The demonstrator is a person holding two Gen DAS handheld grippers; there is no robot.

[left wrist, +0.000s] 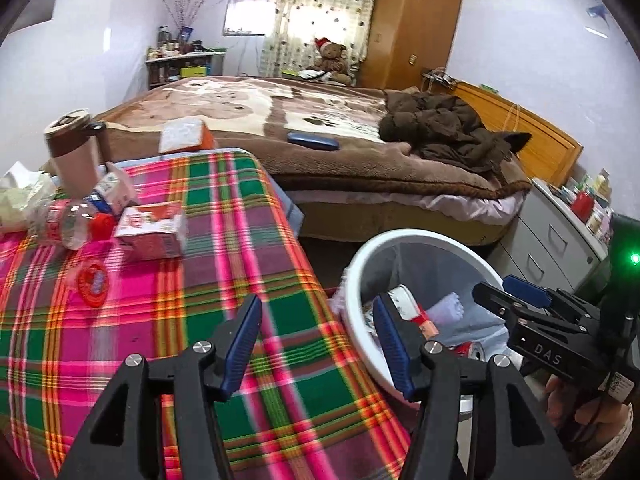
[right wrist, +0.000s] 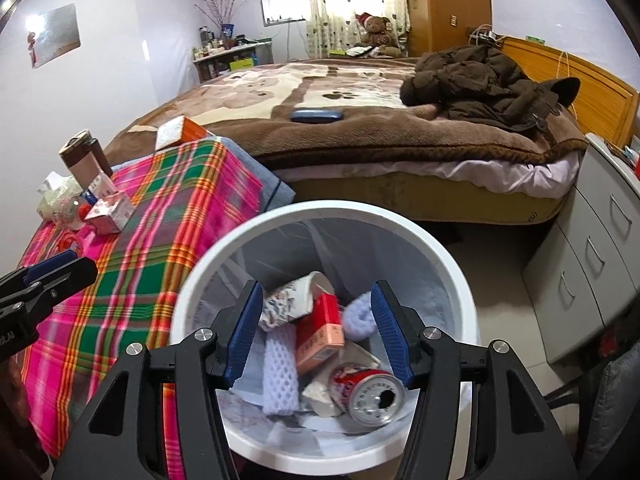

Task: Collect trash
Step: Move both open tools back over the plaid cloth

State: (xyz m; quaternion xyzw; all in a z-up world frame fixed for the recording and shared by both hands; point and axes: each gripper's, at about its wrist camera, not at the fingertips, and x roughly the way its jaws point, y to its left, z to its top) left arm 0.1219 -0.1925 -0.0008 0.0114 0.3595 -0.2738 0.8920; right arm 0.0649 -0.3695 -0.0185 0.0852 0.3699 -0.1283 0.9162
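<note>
Trash sits in the white bin (right wrist: 448, 264) off the counter's (left wrist: 224, 264) right edge — a soda can (right wrist: 370, 394), red carton (right wrist: 324, 330), paper cup (right wrist: 290, 300). My right gripper (right wrist: 316, 334) hangs above it, jaws open, empty; my left gripper (left wrist: 316, 344) hangs over that edge, jaws open. Near the far left corner lie a plastic bottle (left wrist: 72, 222) and small carton (left wrist: 150, 230).

Left gripper (left wrist: 316, 344) spread wide, empty, over plaid tablecloth (left wrist: 192, 320) edge. Plastic bottle (left wrist: 76, 220), carton (left wrist: 150, 230), tumbler (left wrist: 74, 148) far-left. White bin (left wrist: 360, 280) alongside, holding can (left wrist: 474, 350). Right gripper (left wrist: 508, 292) beyond.
</note>
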